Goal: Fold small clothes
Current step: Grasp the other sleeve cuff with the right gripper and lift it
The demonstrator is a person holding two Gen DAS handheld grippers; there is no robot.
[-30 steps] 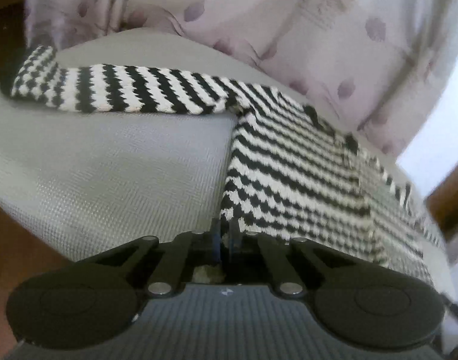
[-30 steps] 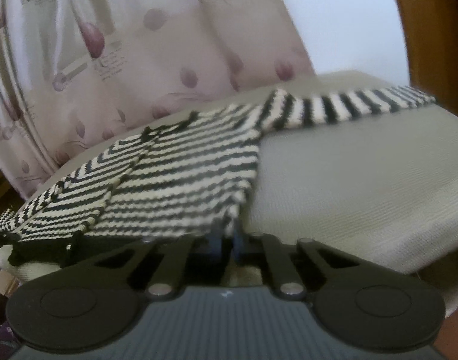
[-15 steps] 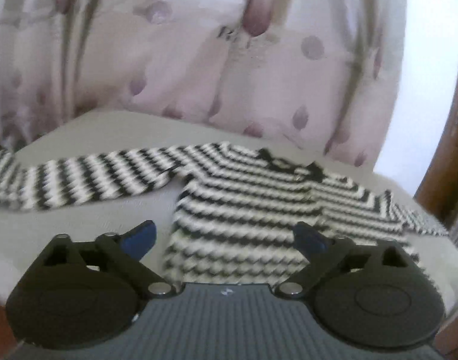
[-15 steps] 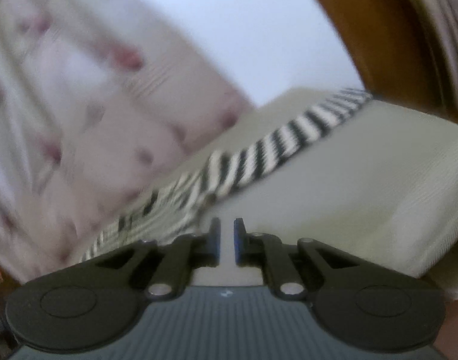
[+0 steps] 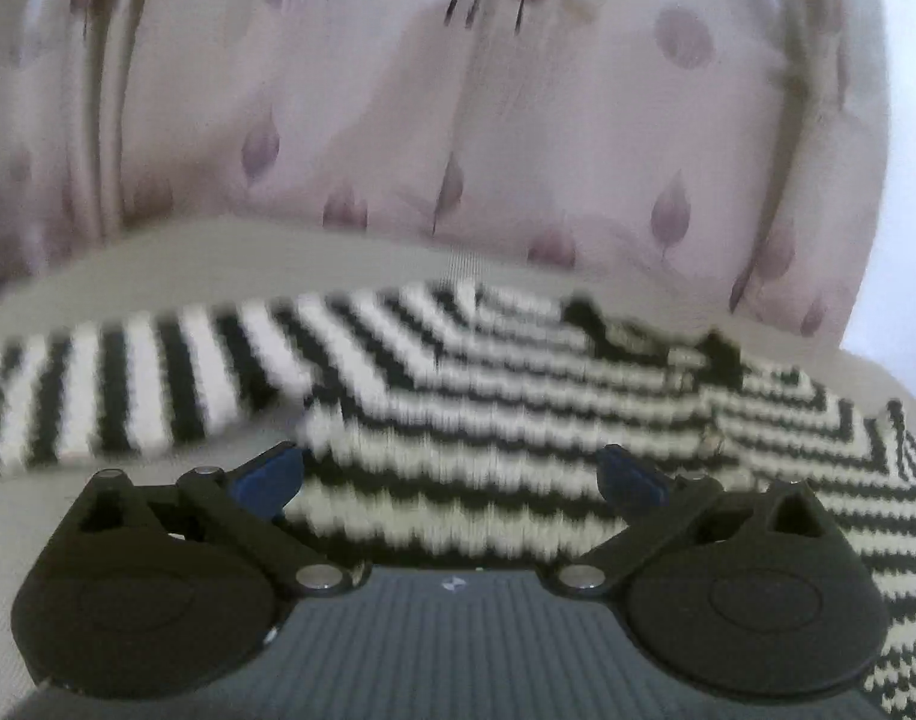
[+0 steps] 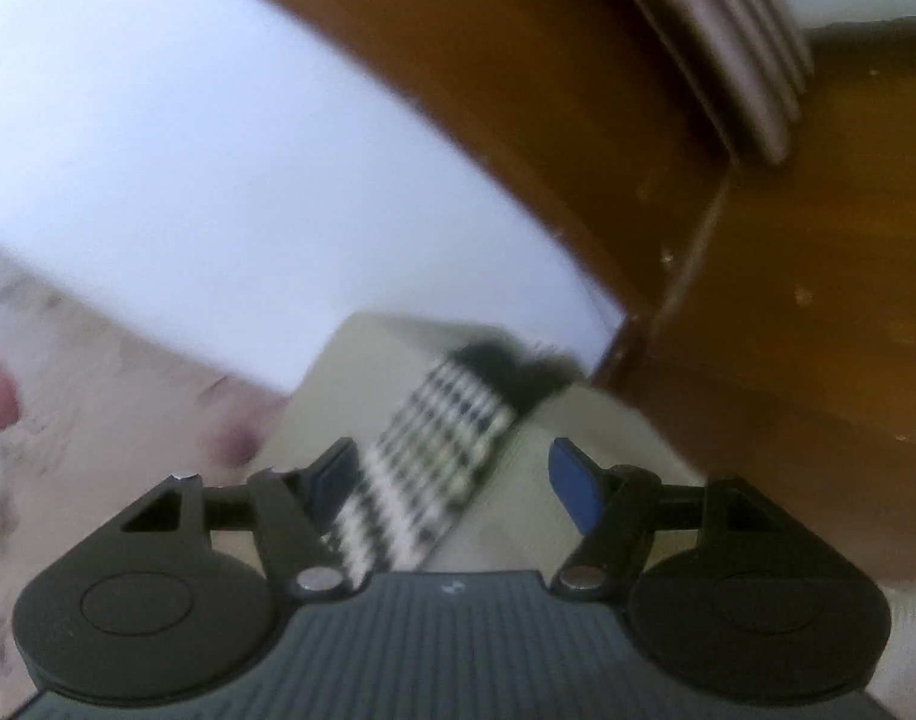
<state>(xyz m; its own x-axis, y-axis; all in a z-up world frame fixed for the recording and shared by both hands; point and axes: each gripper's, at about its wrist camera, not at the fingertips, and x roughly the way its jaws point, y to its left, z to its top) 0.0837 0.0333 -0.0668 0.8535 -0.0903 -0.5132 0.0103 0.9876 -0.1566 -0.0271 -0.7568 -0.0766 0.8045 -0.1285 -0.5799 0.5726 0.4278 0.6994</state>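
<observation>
My left gripper [image 5: 452, 474] gapes wide over the striped sweater [image 5: 488, 420] lying flat on the grey cushion [image 5: 98, 276]; my right gripper [image 6: 449, 480], jaws just opening, straddles its sleeve [image 6: 434, 456] (blurred), gripping nothing.

No legible text or labels

Bare grey cushion [image 5: 158, 276] left of striped sweater [image 5: 488, 408]: room to pass. Curtain [image 5: 398, 120] blocks back. Brown wood [image 6: 788, 300] close beside sleeve [image 6: 440, 450], blocks right.
</observation>
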